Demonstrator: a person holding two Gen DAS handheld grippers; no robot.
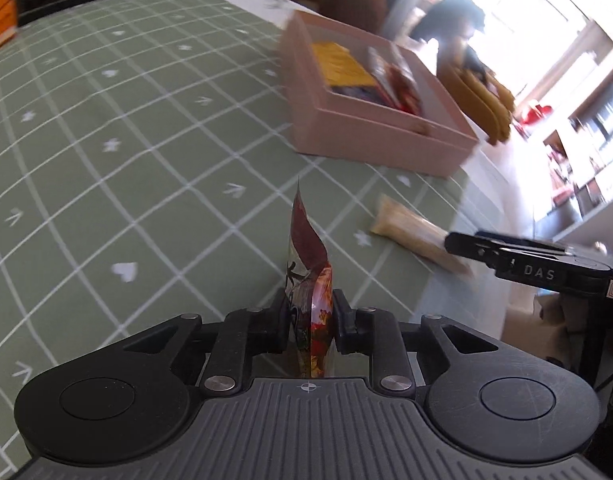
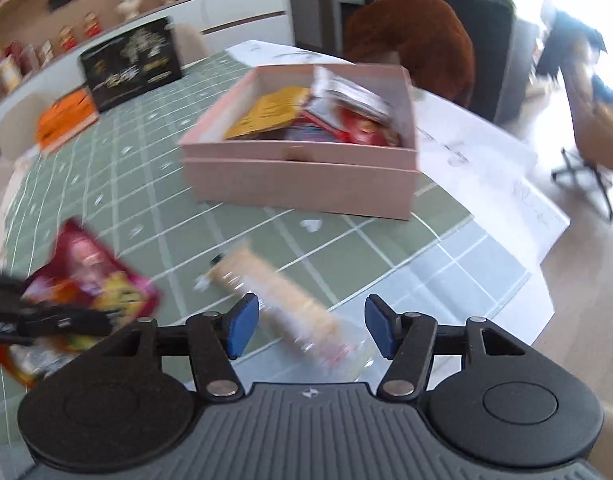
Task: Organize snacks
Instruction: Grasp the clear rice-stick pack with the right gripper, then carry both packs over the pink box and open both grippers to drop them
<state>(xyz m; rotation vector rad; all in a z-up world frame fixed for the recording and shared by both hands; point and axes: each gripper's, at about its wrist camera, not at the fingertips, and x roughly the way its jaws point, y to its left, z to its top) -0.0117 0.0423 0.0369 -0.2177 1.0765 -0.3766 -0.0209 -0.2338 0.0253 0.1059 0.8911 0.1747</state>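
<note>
the left gripper (image 1: 309, 316) is pinched on a red snack packet (image 1: 312, 280) standing edge-on at the lower centre of the left wrist view. the right gripper (image 2: 311, 330) has its blue pads (image 2: 242, 326) spread apart, straddling a tan cracker sleeve (image 2: 266, 284) that lies on the green checked tablecloth (image 2: 146, 184) at lower centre; the pads are not pressing on it. the pink box (image 2: 302, 182), holding several packets, sits at upper centre of the right wrist view
</note>
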